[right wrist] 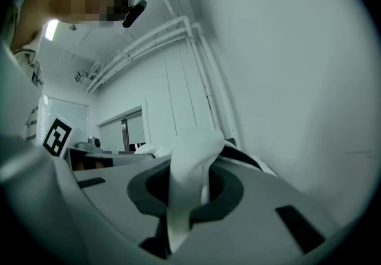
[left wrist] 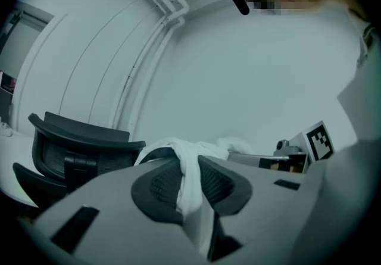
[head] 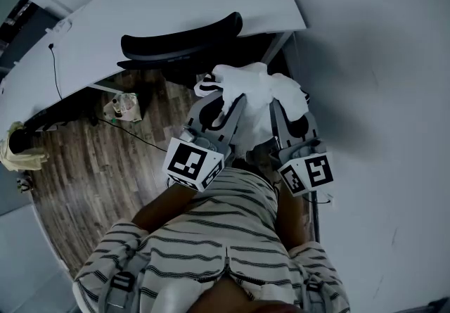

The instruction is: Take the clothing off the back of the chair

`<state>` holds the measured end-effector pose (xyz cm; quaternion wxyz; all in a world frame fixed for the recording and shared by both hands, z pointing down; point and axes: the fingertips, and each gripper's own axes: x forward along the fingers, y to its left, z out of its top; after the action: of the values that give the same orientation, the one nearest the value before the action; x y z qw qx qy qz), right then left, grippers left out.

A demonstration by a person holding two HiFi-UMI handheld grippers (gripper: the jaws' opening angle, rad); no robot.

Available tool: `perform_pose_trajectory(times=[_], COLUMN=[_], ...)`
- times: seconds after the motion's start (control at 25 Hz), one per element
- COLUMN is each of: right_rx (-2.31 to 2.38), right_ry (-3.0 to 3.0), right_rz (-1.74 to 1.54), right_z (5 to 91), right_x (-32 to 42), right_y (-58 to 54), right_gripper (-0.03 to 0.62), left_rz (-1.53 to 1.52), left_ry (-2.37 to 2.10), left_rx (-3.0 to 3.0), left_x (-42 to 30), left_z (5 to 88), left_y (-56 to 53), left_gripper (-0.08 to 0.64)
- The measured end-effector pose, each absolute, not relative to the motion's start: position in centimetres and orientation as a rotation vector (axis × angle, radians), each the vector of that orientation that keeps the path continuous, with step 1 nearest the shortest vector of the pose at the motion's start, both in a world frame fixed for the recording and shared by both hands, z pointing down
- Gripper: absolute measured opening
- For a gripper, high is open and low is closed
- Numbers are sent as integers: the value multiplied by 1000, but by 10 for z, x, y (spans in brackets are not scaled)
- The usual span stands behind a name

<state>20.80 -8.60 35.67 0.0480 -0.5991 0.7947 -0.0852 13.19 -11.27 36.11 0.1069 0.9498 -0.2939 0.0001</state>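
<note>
A white garment with black trim (head: 256,90) hangs bunched between my two grippers, in front of the person's striped shirt. My left gripper (head: 226,102) is shut on a fold of the garment (left wrist: 189,174), which runs between its dark pads. My right gripper (head: 281,102) is shut on another fold of the garment (right wrist: 187,180), a strip of cloth pinched in its jaws. The black office chair (head: 181,43) stands just beyond, its curved back bare, pushed towards the white desk (head: 176,2). In the left gripper view the chair (left wrist: 77,147) sits at the left.
A white wall (head: 380,58) runs close along the right. Wooden floor (head: 91,164) lies at the left, with a cable and a small bag (head: 124,106) on it. A yellow cloth (head: 17,153) lies at the far left edge.
</note>
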Motion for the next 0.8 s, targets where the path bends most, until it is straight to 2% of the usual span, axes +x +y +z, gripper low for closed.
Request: perform_pose_trajectory(times=[0.8], right_rx=[-1970], right_ry=[2358], right_rz=[-215], right_z=[413], right_x=[214], right_y=[-92], right_gripper=[55], left_rz=[42], left_ry=[-903], left_rx=[2817], left_x=[136], left_z=[415], left_y=[-122], left_gripper=[83])
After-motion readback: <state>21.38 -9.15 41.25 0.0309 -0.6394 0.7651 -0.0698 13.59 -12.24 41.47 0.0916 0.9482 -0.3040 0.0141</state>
